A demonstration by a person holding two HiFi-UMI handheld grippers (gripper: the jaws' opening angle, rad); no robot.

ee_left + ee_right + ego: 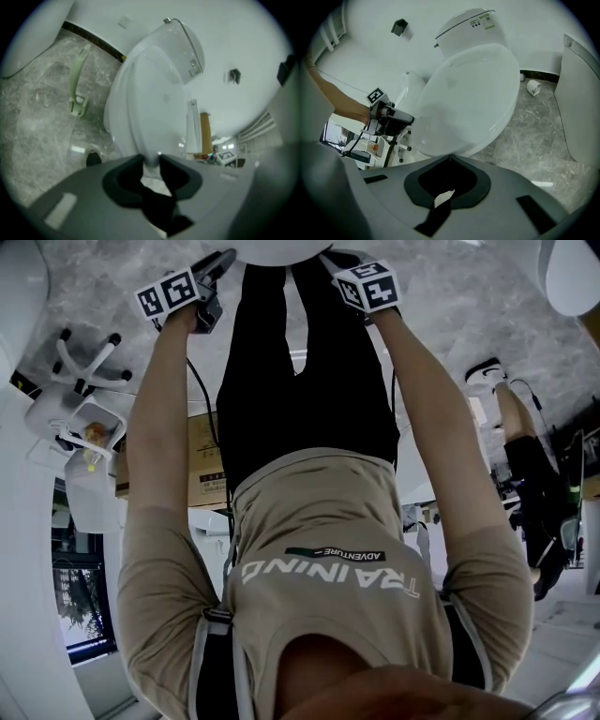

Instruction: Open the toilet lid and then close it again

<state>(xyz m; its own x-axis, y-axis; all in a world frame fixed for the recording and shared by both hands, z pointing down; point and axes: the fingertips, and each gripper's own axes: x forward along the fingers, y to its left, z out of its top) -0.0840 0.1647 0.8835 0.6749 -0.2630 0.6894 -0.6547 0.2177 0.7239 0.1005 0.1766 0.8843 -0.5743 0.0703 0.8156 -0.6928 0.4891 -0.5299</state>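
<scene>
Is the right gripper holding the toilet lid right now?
No: the right gripper has its jaws shut tip to tip with nothing between them, and the toilet lid lies just beyond them.

Bare left arm [155, 427] and right arm [427, 418] stretch ahead, angled down. Grey plastic left gripper [151, 160] pinches the white toilet lid [150, 103] edge between its tips; grey right gripper [450, 158] jaws together, empty

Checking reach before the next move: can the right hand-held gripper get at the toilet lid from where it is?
Probably yes: the toilet lid sits right ahead of the right hand-held gripper with nothing between, though its jaws are together and would have to open.
</scene>
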